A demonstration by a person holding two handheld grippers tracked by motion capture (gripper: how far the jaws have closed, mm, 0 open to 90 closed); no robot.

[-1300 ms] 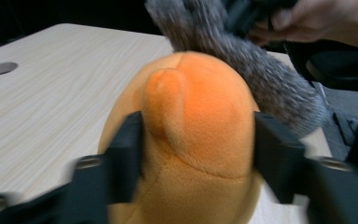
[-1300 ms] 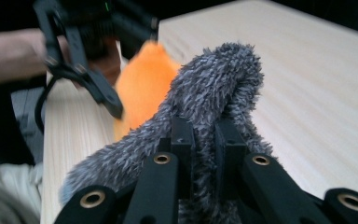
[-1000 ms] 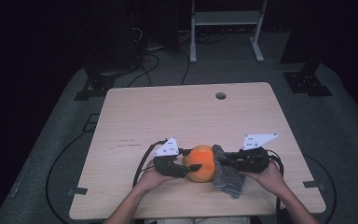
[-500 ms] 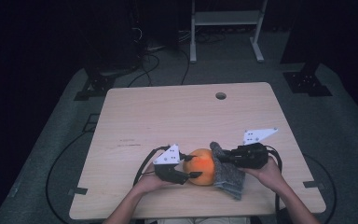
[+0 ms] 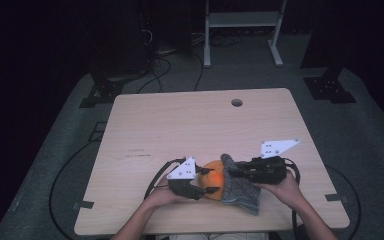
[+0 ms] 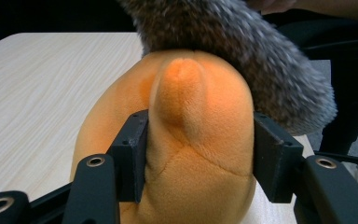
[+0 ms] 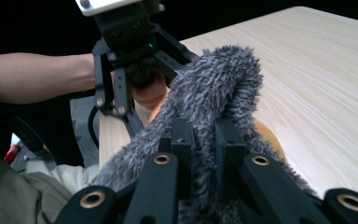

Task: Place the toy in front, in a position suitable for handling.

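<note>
An orange plush toy sits near the table's front edge, and my left gripper is shut on it from the left. In the left gripper view both pads squeeze the orange plush at its sides. A grey fuzzy cloth drapes against the toy's right side and hangs down to the table. My right gripper is shut on the cloth's upper edge. In the right gripper view its jaws pinch the grey cloth, with the left gripper beyond it.
The wooden table has a round cable hole at the back. A white metal stand and black cables lie on the floor behind. The person's forearms come in over the front edge.
The right gripper has risen a little with the cloth's edge, which now stands higher against the plush. The left gripper has shifted slightly toward the front edge, still holding the toy.
</note>
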